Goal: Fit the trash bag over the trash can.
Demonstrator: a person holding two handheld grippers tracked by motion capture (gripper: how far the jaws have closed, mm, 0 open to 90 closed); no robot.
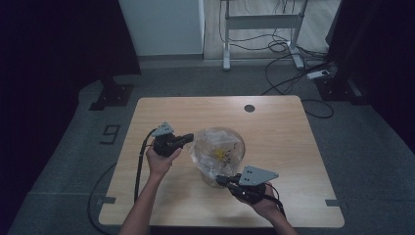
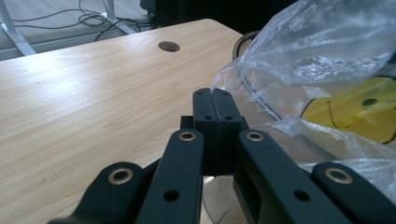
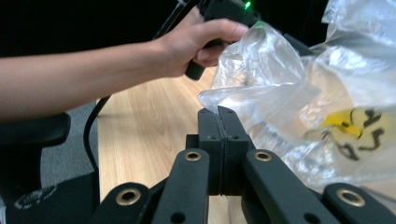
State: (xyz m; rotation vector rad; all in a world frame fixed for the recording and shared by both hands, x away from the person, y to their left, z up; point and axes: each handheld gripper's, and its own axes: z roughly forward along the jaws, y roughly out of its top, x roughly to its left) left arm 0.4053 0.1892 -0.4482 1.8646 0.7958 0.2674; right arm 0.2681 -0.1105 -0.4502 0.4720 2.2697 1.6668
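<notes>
A crumpled clear plastic bag (image 1: 218, 149) sits mid-table over a round see-through container with a dark rim (image 2: 243, 42). Inside the bag shows a yellow piece with black smiley marks (image 2: 359, 112), which is also visible in the right gripper view (image 3: 348, 123). My left gripper (image 1: 190, 140) is at the bag's left edge, jaws pressed together with the film (image 2: 299, 46) at their tip (image 2: 212, 93). My right gripper (image 1: 221, 180) is at the bag's near edge. Its jaws are shut (image 3: 217, 112) on a fold of the plastic (image 3: 261, 79).
A round cable hole (image 1: 249, 108) lies near the table's far edge. Bare wood stretches left of the bag (image 2: 84, 93) and toward the front corners. Cables and a desk frame (image 1: 262, 22) stand on the floor beyond. The left hand (image 3: 196, 42) shows in the right gripper view.
</notes>
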